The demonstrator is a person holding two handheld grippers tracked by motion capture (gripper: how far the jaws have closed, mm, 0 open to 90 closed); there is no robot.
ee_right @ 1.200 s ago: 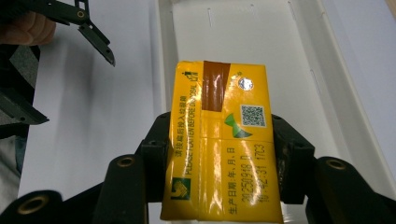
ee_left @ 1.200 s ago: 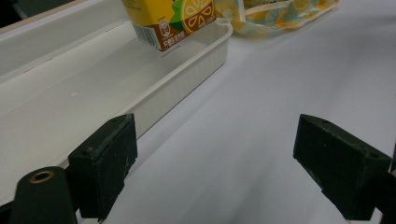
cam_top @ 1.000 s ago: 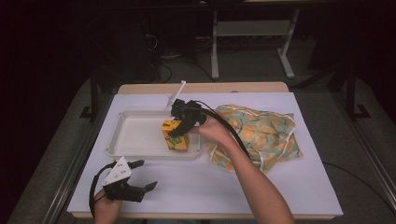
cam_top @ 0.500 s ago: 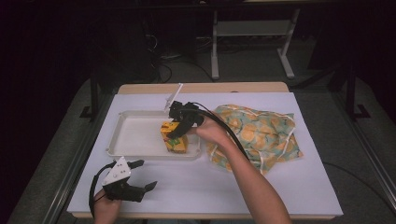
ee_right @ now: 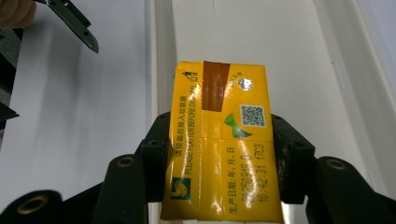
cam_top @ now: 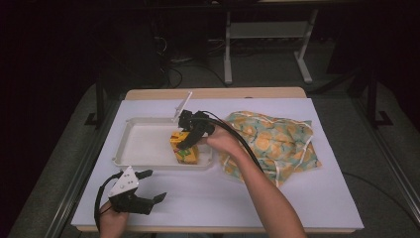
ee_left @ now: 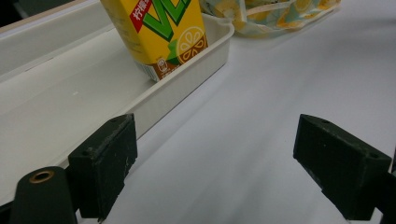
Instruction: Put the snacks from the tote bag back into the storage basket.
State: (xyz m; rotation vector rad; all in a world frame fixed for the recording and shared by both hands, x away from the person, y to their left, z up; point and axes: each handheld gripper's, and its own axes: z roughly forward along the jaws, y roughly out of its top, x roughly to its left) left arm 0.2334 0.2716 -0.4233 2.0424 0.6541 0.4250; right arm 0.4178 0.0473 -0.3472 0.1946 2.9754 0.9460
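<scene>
Right gripper (cam_top: 189,140) is clamping a yellow drink carton (cam_top: 183,148) inside the white tray (cam_top: 143,161); left gripper (cam_top: 148,186) is resting wide open nearby.

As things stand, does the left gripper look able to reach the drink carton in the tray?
Probably not cleanly: the right gripper is shut on the drink carton from above, though the table between the left gripper and the tray lies free.

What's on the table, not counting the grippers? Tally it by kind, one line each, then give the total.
Yellow drink carton, clamped in the right gripper over the tray: 1
White tray: 1
Patterned cloth bag, lying right of the tray: 1
Total: 3
</scene>
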